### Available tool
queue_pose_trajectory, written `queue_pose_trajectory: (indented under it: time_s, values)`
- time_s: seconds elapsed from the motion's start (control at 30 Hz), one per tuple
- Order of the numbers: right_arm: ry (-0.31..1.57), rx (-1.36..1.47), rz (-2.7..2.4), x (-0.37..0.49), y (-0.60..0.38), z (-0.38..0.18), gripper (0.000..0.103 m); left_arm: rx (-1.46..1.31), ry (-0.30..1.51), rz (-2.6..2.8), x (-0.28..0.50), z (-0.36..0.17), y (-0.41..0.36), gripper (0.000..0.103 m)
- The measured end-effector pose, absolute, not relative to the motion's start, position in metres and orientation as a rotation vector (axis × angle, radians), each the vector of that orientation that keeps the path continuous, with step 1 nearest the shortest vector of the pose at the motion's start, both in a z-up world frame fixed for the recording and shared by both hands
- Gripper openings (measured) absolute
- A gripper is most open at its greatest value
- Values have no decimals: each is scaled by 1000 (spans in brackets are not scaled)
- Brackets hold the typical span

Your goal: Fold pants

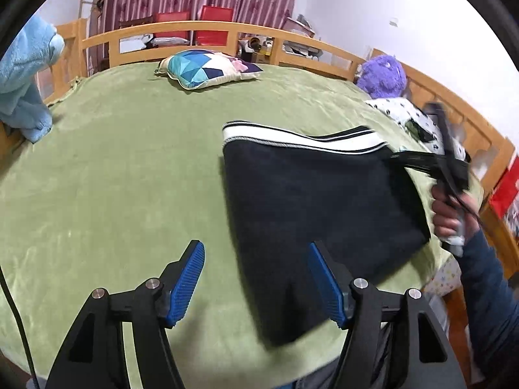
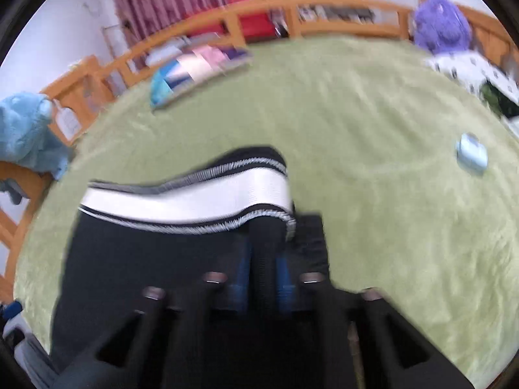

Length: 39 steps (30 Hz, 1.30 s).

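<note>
**Black grippers, blue pads, a navy sleeve**

The left gripper point(image 1: 256, 283) has 2 black angular fingers faced with blue cross-hatched pads point(image 1: 188, 283), and 4 round silver screws cap its linkage joints. A thin black cable point(image 1: 14, 317) runs beside it. The right gripper point(image 2: 262, 259) is equally black and blue-padded. The right hand point(image 1: 449, 214) shows bare skin above a dark navy sleeve point(image 1: 489, 291).

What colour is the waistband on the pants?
White with thin black stripes on the waistband of the dark pants; clearest in the left wrist view.
</note>
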State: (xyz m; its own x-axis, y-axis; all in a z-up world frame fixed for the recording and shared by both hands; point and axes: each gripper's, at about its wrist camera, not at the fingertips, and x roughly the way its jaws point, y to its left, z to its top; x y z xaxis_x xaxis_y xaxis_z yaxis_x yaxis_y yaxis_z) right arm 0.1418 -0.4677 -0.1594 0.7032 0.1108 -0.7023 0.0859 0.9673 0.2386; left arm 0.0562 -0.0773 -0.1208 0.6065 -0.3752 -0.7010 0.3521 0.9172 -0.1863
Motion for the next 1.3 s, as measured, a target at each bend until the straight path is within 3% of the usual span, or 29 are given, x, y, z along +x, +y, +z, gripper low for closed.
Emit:
queue_pose_trajectory:
  time_s: [0.07,0.13,0.2,0.3,0.43,0.63,0.77,0.93,1.0,1.2,1.3]
  values:
    - [745,361,17,132,-487,-147,11,-63,820,-413,66,-121,-80,65]
    - [784,288,-80,136,-492,-159,11,-116,843,-432,81,-127,-89,66]
    - [893,284,-122,146,-495,-189,19,-135,921,-463,92,-144,-104,67]
    - [854,303,-137,125,-500,-178,31,-94,1015,-475,87,-177,-118,67]
    - [833,260,-116,76,-482,-162,34,-136,1074,-511,68,-209,-116,70]
    - [908,113,-112,56,-459,-181,45,-108,975,-530,85,-172,-118,68]
    - [896,292,-57,68,-489,-172,64,-104,984,-526,126,-160,-132,68]
    - [963,324,-7,107,-503,-190,69,-90,1032,-437,166,-176,-144,68]
    - [971,305,-14,116,-505,-193,79,-106,1053,-444,175,-184,-143,68]
    - [983,283,63,138,-504,-207,81,-103,1088,-458,192,-201,-152,70]
    - [1021,342,96,151,-512,-219,89,-132,1107,-472,198,-210,-149,77]
